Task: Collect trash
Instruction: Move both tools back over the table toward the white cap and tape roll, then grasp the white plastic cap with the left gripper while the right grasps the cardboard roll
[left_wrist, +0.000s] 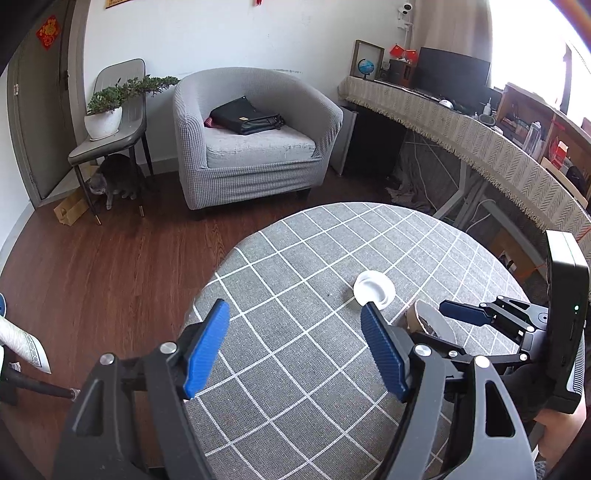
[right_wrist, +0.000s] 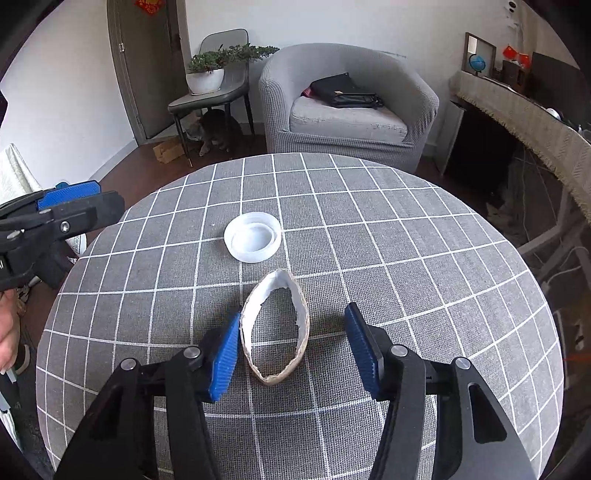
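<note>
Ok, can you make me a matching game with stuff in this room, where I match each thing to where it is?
Things:
1. black bag
2. plant pot
3. cat
4. white lid

Places:
A. under the chair
B. on the round table
C. on the armchair seat
D. on top of the chair

Pairs: 1-C, 2-D, 3-A, 4-B

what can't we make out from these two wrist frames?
- Squashed cardboard ring with white lining, left wrist view: mostly hidden behind the left gripper finger.
- Right gripper, right wrist view: left pad meets the ring's outer wall; real contact unclear.
- Where trash goes: no bin in either view.
- White round plastic lid: any markings too small to read.
- Round grey grid-cloth table: near edge cut off.
</note>
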